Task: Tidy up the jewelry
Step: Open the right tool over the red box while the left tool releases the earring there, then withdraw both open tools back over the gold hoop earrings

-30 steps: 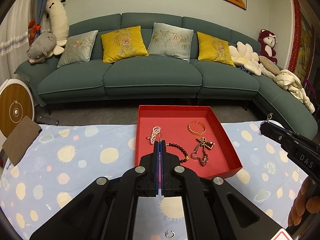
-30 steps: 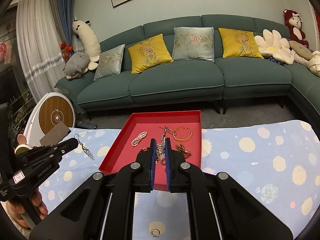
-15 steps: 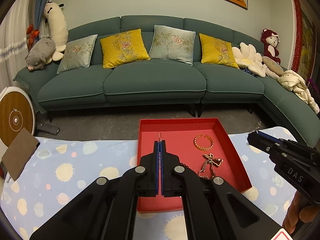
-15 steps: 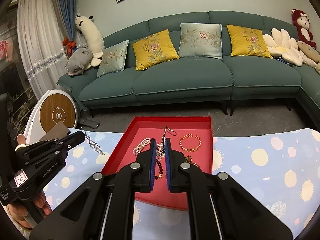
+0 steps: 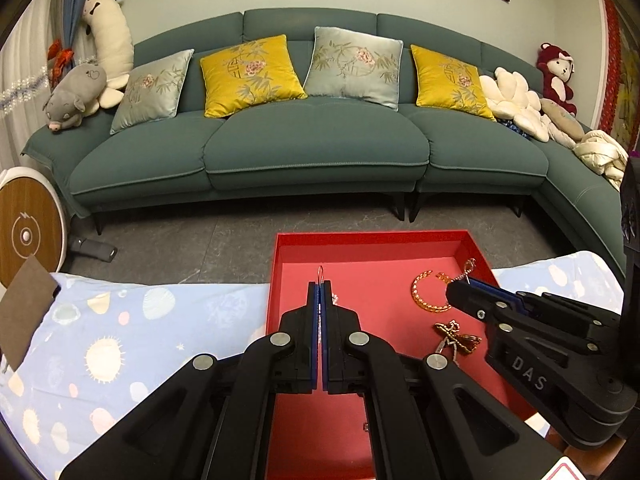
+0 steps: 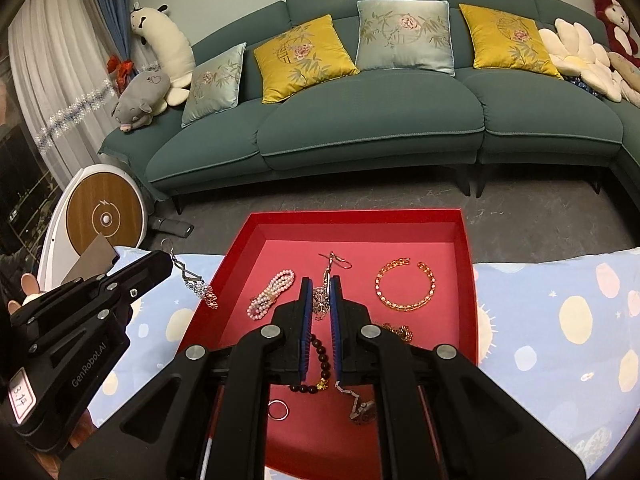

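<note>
Both claws were pinched shut on light, limp dangle earrings by their hook ends, left claw with its earring at the red tray's nine o'clock rim, right claw with its earring over centre; snag-prone, likely slippery.

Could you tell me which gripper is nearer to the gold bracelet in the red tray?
Right. The right gripper hangs just beside the gold bracelet, over the red tray, clamping an earring. The left gripper is farther off toward the tray's left side, holding another earring.
</note>
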A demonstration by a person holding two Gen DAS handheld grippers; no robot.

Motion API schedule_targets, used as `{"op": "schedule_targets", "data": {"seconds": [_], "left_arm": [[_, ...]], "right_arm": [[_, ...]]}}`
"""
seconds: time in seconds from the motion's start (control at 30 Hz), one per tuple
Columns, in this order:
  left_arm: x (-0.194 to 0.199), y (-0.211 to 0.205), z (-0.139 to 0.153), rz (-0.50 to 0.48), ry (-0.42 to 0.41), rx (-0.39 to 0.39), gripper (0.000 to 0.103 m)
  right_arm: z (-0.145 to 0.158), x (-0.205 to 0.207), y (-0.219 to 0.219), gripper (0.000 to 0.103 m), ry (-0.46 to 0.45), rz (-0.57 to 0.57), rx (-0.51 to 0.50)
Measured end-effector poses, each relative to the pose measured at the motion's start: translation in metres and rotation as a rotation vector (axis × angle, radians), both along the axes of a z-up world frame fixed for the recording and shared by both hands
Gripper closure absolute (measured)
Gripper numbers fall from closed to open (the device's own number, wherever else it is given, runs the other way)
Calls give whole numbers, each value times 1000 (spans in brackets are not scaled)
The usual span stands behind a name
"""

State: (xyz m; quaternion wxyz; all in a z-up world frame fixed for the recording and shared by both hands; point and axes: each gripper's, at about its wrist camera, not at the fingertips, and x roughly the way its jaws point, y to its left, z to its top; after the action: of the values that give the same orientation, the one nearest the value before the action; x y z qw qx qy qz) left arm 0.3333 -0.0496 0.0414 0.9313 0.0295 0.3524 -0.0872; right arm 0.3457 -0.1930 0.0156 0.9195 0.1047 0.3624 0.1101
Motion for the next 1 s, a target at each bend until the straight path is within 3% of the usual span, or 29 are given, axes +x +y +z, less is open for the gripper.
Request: {"op": "schedule_targets", "data": {"seconds": [0.1,0.17,0.27,0.3,0.57,0.8,1.0], "left_arm": [[9,1,-11,17,30,3,103],[14,5,-16,33,49,-26,95],[19,12,-21,65,76,-68,71],[17,16,-20,84,71,-77,62],[-24,47,16,100,29,-139,58],[-104,70,48,90,17,-114,54],[-168,78,37,84,47,-56,43]], "right_arm": [[-10,12,4,94,19,-11,-10],[-14,16,4,87,22,-28,-19],[-13,15,1,51,-12,-67,-20],[-11,12,-1,50,-34,-76,-14],[33,-32,-23,49,-135,-103,7],[76,-123,-42,44,-163,-107,16],[77,-197,-49,44,-123,-124,35]]}}
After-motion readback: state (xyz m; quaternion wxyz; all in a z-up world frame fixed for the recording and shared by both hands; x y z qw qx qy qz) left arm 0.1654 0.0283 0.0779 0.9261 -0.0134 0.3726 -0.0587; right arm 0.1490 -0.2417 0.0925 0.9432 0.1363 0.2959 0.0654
